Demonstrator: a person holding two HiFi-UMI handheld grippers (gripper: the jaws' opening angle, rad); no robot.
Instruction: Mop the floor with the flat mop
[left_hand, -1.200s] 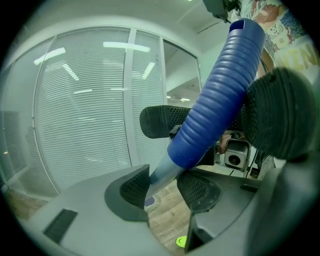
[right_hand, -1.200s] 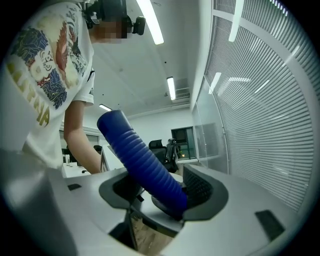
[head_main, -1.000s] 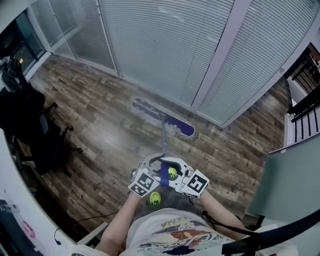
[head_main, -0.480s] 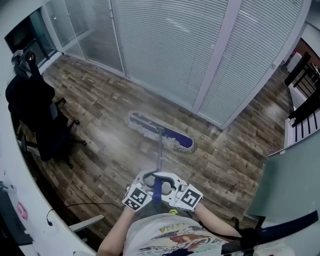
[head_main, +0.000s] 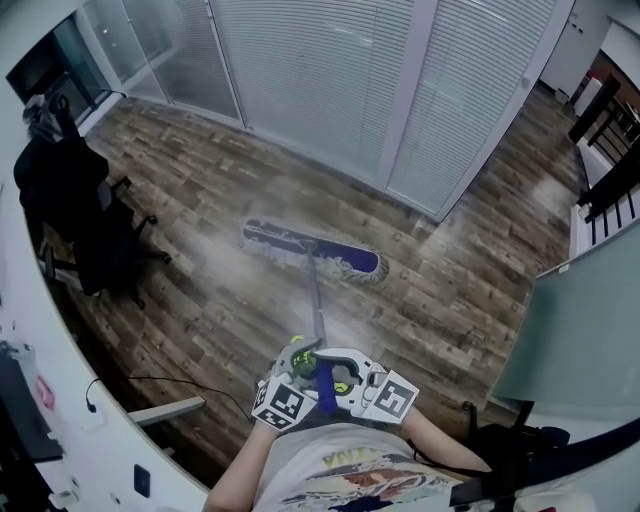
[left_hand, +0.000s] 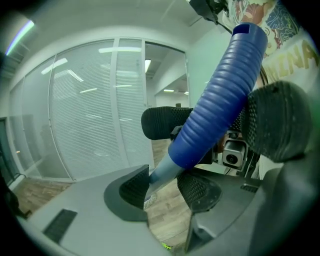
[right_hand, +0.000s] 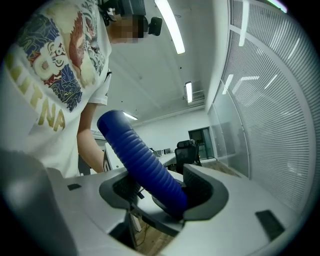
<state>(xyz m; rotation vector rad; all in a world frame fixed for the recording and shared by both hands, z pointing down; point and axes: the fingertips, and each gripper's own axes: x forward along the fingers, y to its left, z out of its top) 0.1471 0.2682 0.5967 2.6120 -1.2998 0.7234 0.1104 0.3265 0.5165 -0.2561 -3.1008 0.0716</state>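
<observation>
The flat mop's head (head_main: 312, 250), blue with a pale fringe, lies on the wooden floor a short way from the glass wall. Its grey pole (head_main: 316, 305) runs back to a blue ribbed grip (head_main: 328, 388) in front of my body. In the head view, my left gripper (head_main: 300, 372) and right gripper (head_main: 352, 385) sit side by side on that grip. In the left gripper view my left gripper (left_hand: 165, 184) is shut where the blue grip (left_hand: 215, 100) tapers into the grey pole. My right gripper (right_hand: 160, 192) is shut on the blue grip (right_hand: 142, 162).
A glass partition with blinds (head_main: 330, 80) closes the far side. A black office chair (head_main: 85, 235) draped with dark things stands at the left, by a white desk edge (head_main: 40, 400) and a floor cable (head_main: 150, 385). A grey-green panel (head_main: 580, 330) and a black bag (head_main: 510, 445) are at the right.
The mop head has slid back over the floor, away from the glass wall and a little to the left. Both grippers have kept their hold on the handle and come back with it.
</observation>
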